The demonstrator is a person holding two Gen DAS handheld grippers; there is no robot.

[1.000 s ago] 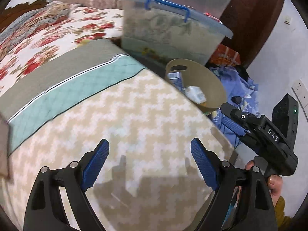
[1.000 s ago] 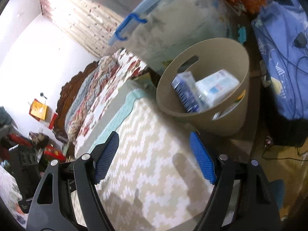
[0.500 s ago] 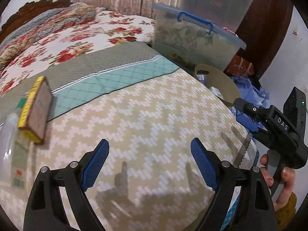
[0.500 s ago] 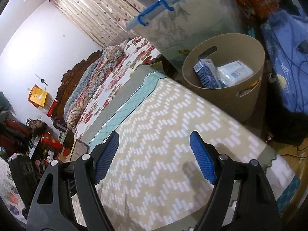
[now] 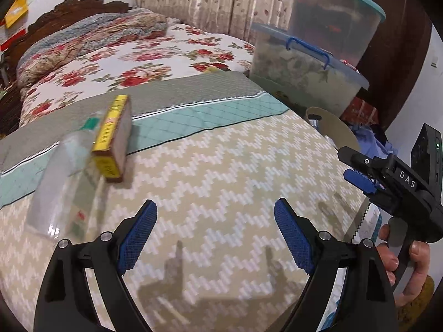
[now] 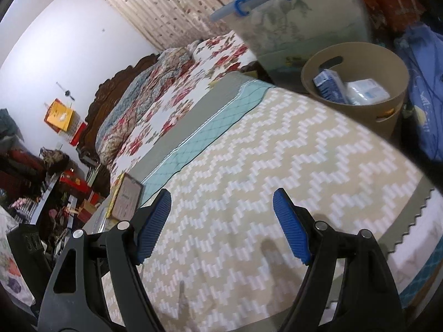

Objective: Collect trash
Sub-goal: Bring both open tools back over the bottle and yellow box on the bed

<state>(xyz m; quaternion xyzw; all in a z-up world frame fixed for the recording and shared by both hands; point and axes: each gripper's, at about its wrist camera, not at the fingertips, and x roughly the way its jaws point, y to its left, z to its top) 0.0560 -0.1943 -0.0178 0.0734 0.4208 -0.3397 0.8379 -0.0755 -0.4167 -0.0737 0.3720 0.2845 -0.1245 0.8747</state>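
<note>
Both grippers empty, trash left on the bed

My left gripper and right gripper hang wide apart, grasping nothing. A box and what looks like a blurred clear bottle lie touching on the blanket, well apart from the bin. Pinching the bottle off-centre could roll it away.

left gripper: we've got the jaws spread wide, nothing between them, angled downward
right gripper: same for us, wide apart and empty
right hand: fingers wrapped round our handle
</note>
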